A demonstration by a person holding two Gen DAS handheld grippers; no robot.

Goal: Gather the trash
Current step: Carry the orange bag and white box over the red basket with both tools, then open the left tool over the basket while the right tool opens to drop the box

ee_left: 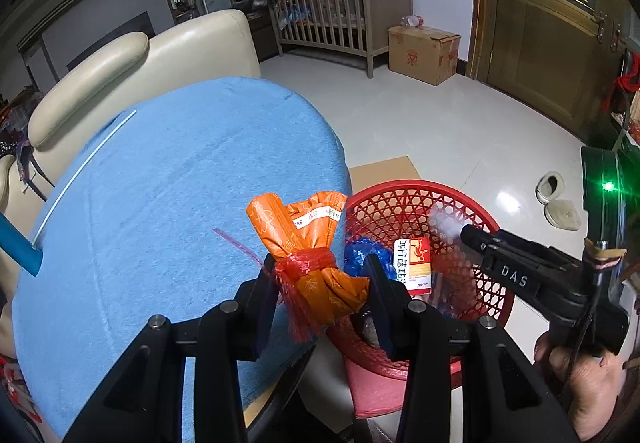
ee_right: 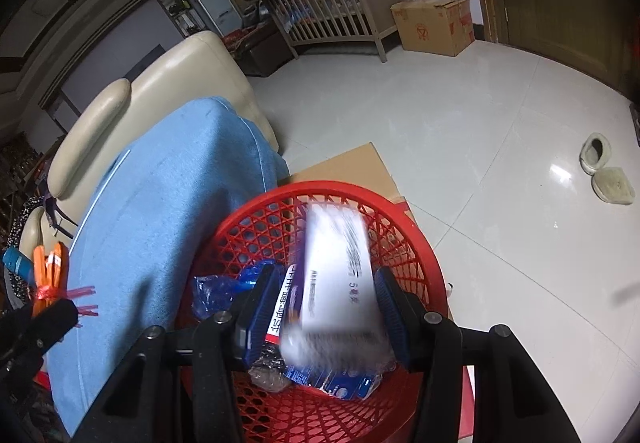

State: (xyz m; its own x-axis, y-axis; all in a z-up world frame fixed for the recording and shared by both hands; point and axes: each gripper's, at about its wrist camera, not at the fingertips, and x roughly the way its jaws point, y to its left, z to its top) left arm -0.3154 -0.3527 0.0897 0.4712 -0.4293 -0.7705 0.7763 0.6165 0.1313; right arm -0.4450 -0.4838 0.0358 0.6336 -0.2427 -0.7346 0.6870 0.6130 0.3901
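Right wrist view: right gripper (ee_right: 324, 307) holds a white box (ee_right: 340, 275) over the red basket (ee_right: 420, 243) for dropping; left gripper (ee_left: 320, 283) clamps an orange wrapper bundle (ee_left: 316, 267) beside it.

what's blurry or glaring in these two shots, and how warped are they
Right wrist view: the white box between the right gripper fingers is smeared by motion blur, while the red basket stays sharp; ceiling light glares off the floor tiles. Left wrist view: the orange bag in the left gripper is crisp; a green light flares at right. Both views bend strongly, with dark corners.
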